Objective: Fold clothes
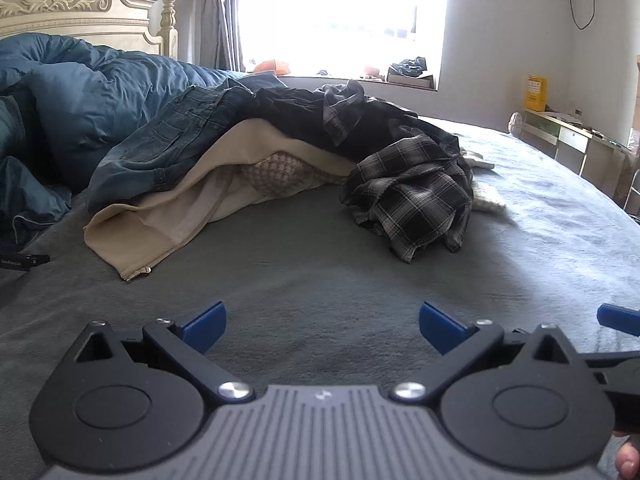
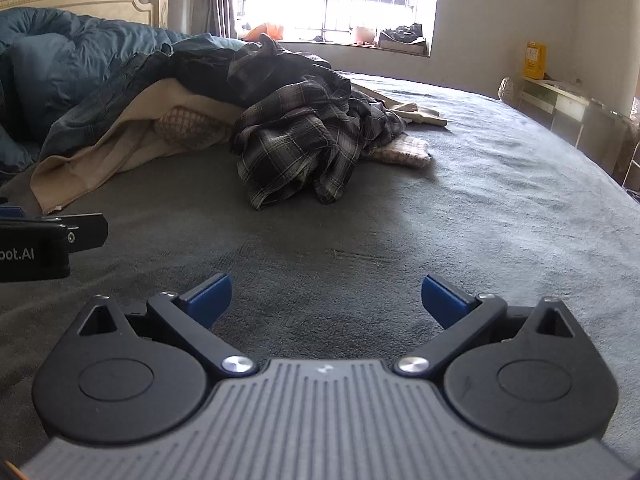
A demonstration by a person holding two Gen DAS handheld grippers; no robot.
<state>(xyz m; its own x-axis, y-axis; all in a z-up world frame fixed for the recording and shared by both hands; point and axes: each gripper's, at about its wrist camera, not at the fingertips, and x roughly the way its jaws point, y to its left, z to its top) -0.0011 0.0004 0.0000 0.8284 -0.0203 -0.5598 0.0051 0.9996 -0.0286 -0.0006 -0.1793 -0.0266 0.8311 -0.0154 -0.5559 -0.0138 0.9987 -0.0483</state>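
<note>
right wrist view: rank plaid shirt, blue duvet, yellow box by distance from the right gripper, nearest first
From the open right gripper:
1. plaid shirt, crumpled on the grey sheet, straight ahead.
2. blue duvet, bunched far left by the headboard.
3. yellow box, off the bed on the desk, far right by the wall.

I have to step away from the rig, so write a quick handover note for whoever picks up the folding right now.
Left claw: open, empty, low over the grey bedsheet.
Right claw: open, empty, beside it.
Clothes: one unsorted heap ahead. Plaid shirt crumpled in front; beige zip jacket spread to the left, jeans over it, dark garments behind.
Done: nothing folded that I can see.
Left: pull each piece onto the bare sheet and fold; the plaid shirt looks easiest to reach first.
</note>
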